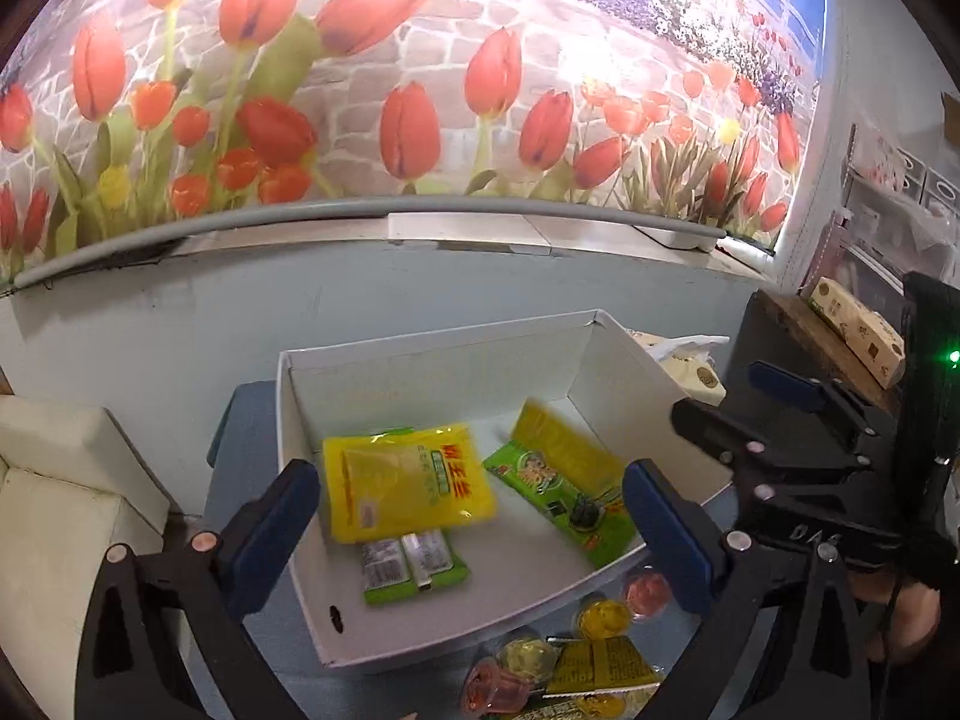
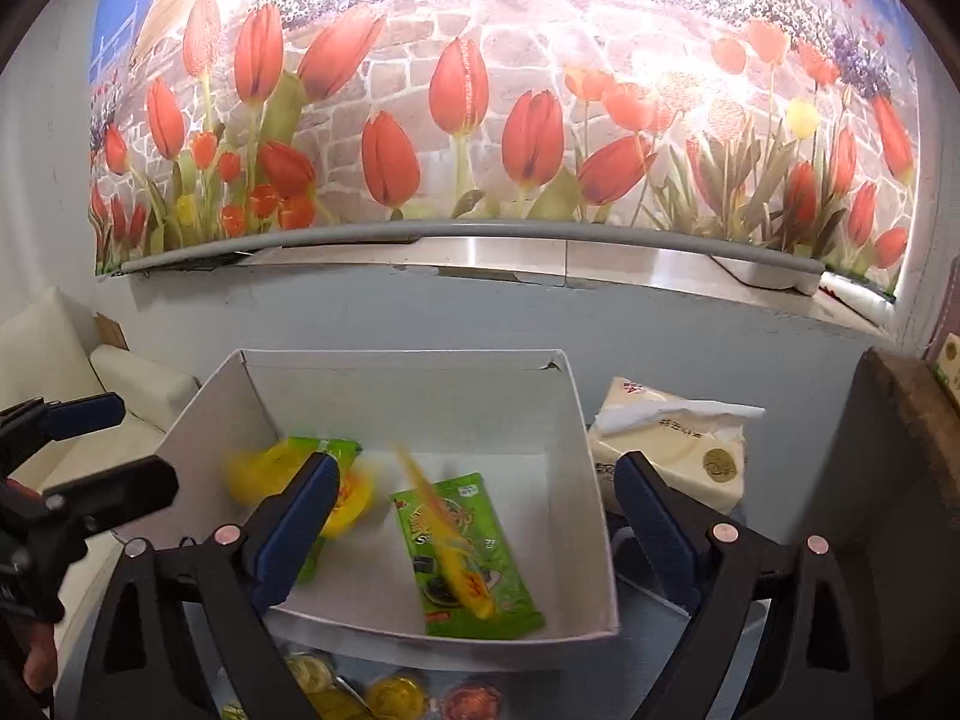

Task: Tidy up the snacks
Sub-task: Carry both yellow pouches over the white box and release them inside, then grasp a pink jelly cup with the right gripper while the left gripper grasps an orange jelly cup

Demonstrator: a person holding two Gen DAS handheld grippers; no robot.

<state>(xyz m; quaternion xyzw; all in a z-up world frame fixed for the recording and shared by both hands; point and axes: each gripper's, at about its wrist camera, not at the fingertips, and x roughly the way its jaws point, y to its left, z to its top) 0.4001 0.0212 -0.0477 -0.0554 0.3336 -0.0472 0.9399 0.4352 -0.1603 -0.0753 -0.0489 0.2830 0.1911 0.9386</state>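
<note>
One white box (image 1: 432, 360) is sitting open on the blue table (image 1: 252, 420), and it serves as the landmark here. Inside it, the left wrist view is showing four packets: one large yellow packet (image 1: 408, 480) lying over one green packet (image 1: 420, 570) toward the box's near left, and one narrow yellow packet (image 1: 558, 438) blurred above one long green packet (image 1: 564, 498) toward its right. Just outside the near wall, about five jelly cups (image 1: 600, 615) and one yellow sachet (image 1: 600, 666) are lying on the table. One tissue pack (image 2: 678, 450) is standing just right of the box.

The left gripper (image 1: 474, 522) is standing wide open above the box, gripping nothing. The right gripper (image 2: 474, 516) is likewise spread wide, touching nothing.
</note>
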